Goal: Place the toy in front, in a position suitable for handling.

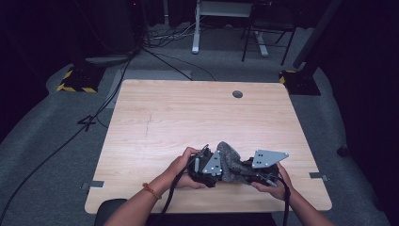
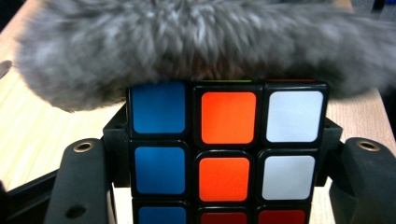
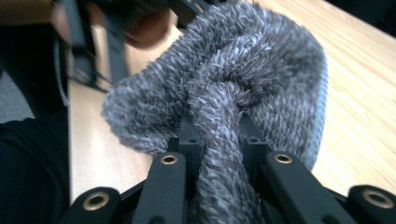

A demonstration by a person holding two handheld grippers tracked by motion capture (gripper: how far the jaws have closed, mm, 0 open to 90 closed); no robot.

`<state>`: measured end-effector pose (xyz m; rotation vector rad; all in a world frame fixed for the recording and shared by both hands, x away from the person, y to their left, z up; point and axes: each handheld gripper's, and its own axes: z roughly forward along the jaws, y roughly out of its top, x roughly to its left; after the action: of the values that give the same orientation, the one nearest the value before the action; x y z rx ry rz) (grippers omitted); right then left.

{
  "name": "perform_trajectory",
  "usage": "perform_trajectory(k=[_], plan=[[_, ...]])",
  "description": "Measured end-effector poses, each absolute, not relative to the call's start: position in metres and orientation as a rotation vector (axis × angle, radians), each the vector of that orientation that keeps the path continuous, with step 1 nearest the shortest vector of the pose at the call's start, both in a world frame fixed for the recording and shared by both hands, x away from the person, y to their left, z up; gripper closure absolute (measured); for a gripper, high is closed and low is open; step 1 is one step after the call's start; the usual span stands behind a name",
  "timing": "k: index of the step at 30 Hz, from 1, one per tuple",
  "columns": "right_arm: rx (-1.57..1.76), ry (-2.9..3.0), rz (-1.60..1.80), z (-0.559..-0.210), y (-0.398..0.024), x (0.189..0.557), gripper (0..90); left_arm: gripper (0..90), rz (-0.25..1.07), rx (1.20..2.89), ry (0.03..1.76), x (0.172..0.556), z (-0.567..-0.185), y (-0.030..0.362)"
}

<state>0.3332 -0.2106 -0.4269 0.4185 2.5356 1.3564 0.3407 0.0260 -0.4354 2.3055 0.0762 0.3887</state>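
Gripping a colour-tiled puzzle cube (image 2: 226, 154) between their closed pads, the left tongs (image 1: 205, 165) hold it at the near edge of the wooden desk (image 1: 188, 113), just under a fuzzy grey cloth (image 1: 229, 160). Right tongs (image 1: 258, 173): pinched tight on a bunched fold of that cloth (image 3: 224, 154), which drapes over the cube between the two hands.

We're looking at a lab or studio set up for recording. A lone wooden table (image 1: 207, 117) is sitting on grey carpet (image 1: 56, 155), with dark surroundings closing in at both frame edges. Cables (image 1: 155, 54) are trailing across the floor at upper left, hazard-striped stand bases (image 1: 75, 84) are flanking the table, and desk legs (image 1: 195, 28) are showing at top centre.
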Motion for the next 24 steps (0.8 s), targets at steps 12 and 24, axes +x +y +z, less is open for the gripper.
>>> perform_trajectory(k=[12, 24], plan=[[0.558, 2.567, 1.495, -0.44, -0.223, 0.348, 76.9, 33.3, 0.319, 2.176, 0.117, 0.343, -0.429, 0.037], [0.513, 2.51, 1.603, -0.432, -0.221, 0.342, 77.0, 32.9, 0.297, 2.231, 0.114, 0.346, -0.435, 0.033]])
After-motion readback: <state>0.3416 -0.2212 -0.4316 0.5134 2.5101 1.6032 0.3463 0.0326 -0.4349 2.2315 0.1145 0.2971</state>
